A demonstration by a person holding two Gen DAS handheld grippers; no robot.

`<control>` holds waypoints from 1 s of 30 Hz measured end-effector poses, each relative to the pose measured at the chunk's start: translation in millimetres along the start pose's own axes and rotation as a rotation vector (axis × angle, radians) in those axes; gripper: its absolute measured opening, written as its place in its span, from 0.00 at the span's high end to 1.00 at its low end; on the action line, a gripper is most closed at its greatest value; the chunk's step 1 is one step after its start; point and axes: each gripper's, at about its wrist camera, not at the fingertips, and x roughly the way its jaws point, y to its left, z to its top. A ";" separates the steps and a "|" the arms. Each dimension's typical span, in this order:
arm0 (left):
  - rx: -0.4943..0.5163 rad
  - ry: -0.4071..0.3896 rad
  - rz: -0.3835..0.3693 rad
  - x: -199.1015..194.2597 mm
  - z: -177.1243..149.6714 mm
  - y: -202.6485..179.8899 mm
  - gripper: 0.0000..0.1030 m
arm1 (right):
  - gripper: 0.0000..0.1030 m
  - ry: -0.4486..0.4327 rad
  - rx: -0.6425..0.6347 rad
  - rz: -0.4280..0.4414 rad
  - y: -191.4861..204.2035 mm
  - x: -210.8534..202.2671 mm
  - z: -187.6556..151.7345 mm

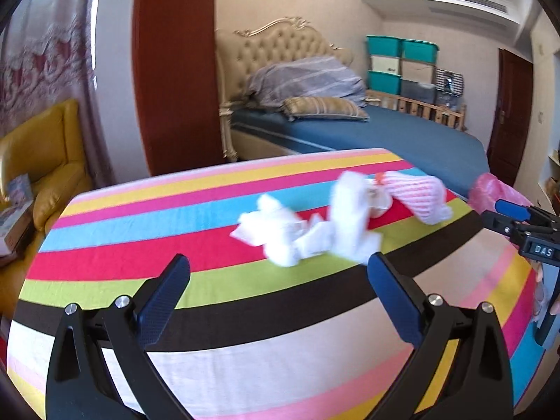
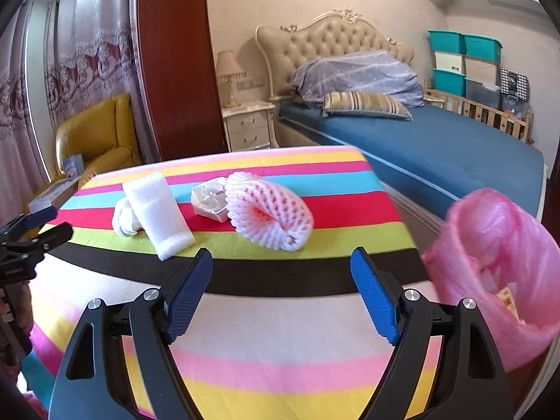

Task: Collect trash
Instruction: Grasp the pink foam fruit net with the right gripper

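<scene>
- Work surface: a table under a striped cloth in pink, yellow, blue, red, green, black and white bands.
- Left gripper: both blue-padded fingers stand wide apart above the cloth. Nothing lies between them; the pads touch nothing.
- Right gripper: fingers spread wide above the black and white bands, with only cloth between them. No item is gripped.
- Trash, all lying on the red, blue and green bands ahead of both grippers:
  - white foam sheet, tilted, its near end on the green band;
  - crumpled white tissue, touching the left side of the foam sheet;
  - crumpled clear wrapper, just beside the net;
  - pink-and-white foam fruit net, curled open, closest to the right gripper.
- In the left wrist view the white items are motion-blurred; their outlines cannot be separated.
- Pink plastic bag: at the table's right edge, mouth open, beside the right gripper. Some contents show inside; these cannot be identified.
- Background: bed with blue sheet, yellow armchair.
</scene>
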 end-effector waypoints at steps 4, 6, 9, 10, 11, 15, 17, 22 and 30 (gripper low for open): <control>-0.010 0.022 0.009 9.9 -0.1 9.1 0.05 | 0.23 0.032 -0.041 -0.023 16.0 29.8 15.2; -0.005 0.028 0.013 14.5 0.4 11.0 0.05 | 0.21 0.043 -0.069 -0.041 22.4 43.8 23.6; 0.002 0.043 -0.006 23.0 2.3 12.8 0.05 | 0.18 0.069 -0.122 -0.068 30.3 64.4 33.2; 0.000 0.048 -0.010 25.7 3.2 13.5 0.05 | 0.18 0.076 -0.136 -0.073 31.8 68.9 35.2; -0.002 0.053 -0.012 28.2 3.5 14.1 0.05 | 0.18 0.088 -0.157 -0.081 33.9 75.5 37.3; -0.030 0.093 -0.034 41.8 4.8 20.0 0.05 | 0.19 0.125 -0.219 -0.117 36.7 97.5 40.3; -0.037 0.104 -0.036 47.0 6.6 21.4 0.05 | 0.36 0.147 -0.210 -0.104 35.1 103.3 40.4; -0.042 0.125 -0.047 58.7 13.1 18.9 0.05 | 0.58 0.126 -0.168 -0.093 24.9 101.1 42.4; -0.029 0.136 -0.006 75.5 21.9 13.2 0.06 | 0.60 0.106 -0.143 -0.061 19.3 94.8 39.0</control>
